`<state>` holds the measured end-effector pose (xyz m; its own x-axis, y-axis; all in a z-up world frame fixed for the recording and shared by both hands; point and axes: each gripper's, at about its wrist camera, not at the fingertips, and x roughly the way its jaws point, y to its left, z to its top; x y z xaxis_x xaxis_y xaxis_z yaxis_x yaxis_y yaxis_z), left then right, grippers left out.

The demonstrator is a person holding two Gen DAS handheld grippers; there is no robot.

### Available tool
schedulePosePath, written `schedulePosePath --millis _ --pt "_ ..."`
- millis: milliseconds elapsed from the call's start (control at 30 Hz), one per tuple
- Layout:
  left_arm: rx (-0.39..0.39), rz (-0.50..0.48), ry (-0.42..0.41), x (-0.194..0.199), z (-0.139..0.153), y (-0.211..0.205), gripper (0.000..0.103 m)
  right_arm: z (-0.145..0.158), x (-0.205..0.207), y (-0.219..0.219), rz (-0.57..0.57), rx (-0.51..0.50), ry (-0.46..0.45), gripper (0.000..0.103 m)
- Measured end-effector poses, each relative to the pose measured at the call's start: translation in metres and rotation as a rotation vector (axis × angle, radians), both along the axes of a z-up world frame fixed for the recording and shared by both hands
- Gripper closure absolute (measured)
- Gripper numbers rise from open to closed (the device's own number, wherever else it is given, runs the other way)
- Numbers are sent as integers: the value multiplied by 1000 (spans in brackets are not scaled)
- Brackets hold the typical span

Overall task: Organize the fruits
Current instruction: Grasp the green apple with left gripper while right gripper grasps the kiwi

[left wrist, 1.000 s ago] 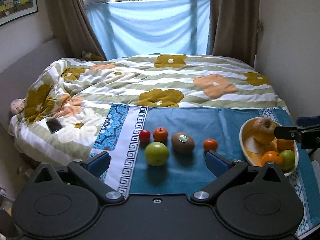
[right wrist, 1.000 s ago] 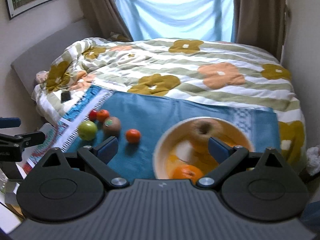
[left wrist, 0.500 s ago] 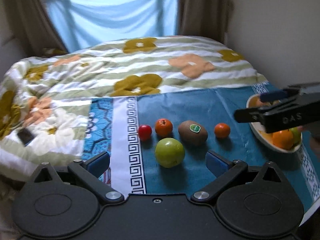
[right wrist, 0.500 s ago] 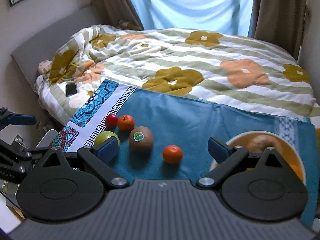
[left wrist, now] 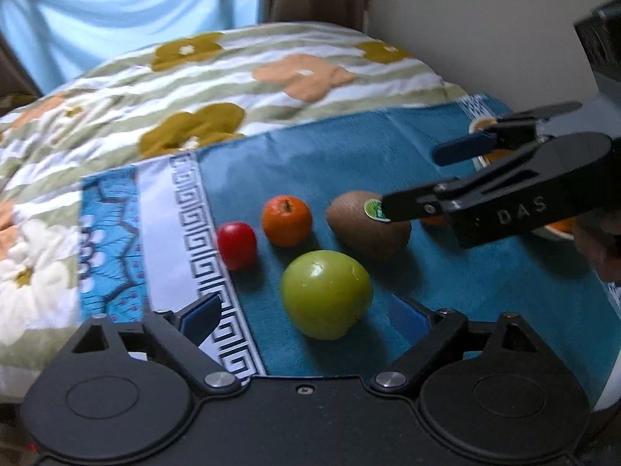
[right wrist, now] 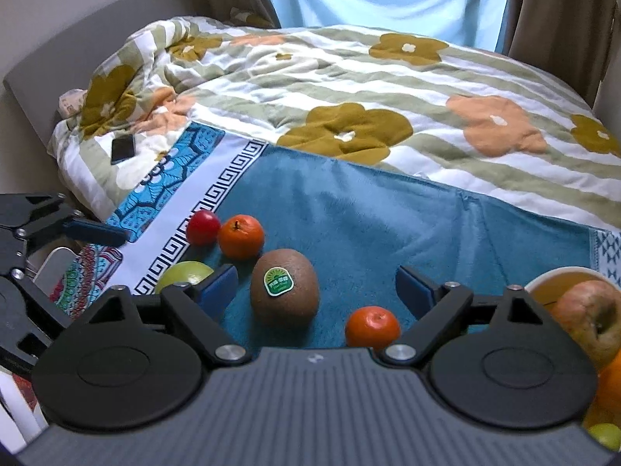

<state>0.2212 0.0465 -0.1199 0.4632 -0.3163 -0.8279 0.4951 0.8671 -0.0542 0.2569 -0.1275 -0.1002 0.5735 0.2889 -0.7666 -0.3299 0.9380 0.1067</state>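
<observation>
Several fruits lie on a blue cloth (left wrist: 349, 147) on the bed: a green apple (left wrist: 325, 294), a red fruit (left wrist: 236, 244), an orange (left wrist: 286, 220), a stickered kiwi (left wrist: 366, 233) and a small orange (right wrist: 372, 328). My left gripper (left wrist: 306, 312) is low over the green apple, which sits between its fingertips. Its jaws are closing and the pads are clear of the apple. My right gripper (right wrist: 315, 289) frames the kiwi (right wrist: 284, 289), jaws closing, pads not touching. In the left wrist view the right gripper (left wrist: 409, 178) hangs over the kiwi.
A cream bowl (right wrist: 559, 273) with a brownish apple (right wrist: 590, 318) and other fruit stands at the cloth's right end, by the wall. A dark phone (right wrist: 123, 148) lies on the flowered quilt (right wrist: 349, 77) to the left. Curtains hang beyond the bed.
Both grippers have come down and closer to the fruits. The right one swung left from over the bowl to the kiwi. The left one closed in on the green apple. Both jaws narrowed slightly.
</observation>
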Motion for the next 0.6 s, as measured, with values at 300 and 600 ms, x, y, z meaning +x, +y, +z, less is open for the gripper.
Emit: schedulePosePath --millis 300,600 --pt "1 -64 39 12 -22 -13 39 -10 9 5 12 -11 32 17" --pt "13 -70 21 7 -21 -11 41 -12 11 10 39 -1 41 23"
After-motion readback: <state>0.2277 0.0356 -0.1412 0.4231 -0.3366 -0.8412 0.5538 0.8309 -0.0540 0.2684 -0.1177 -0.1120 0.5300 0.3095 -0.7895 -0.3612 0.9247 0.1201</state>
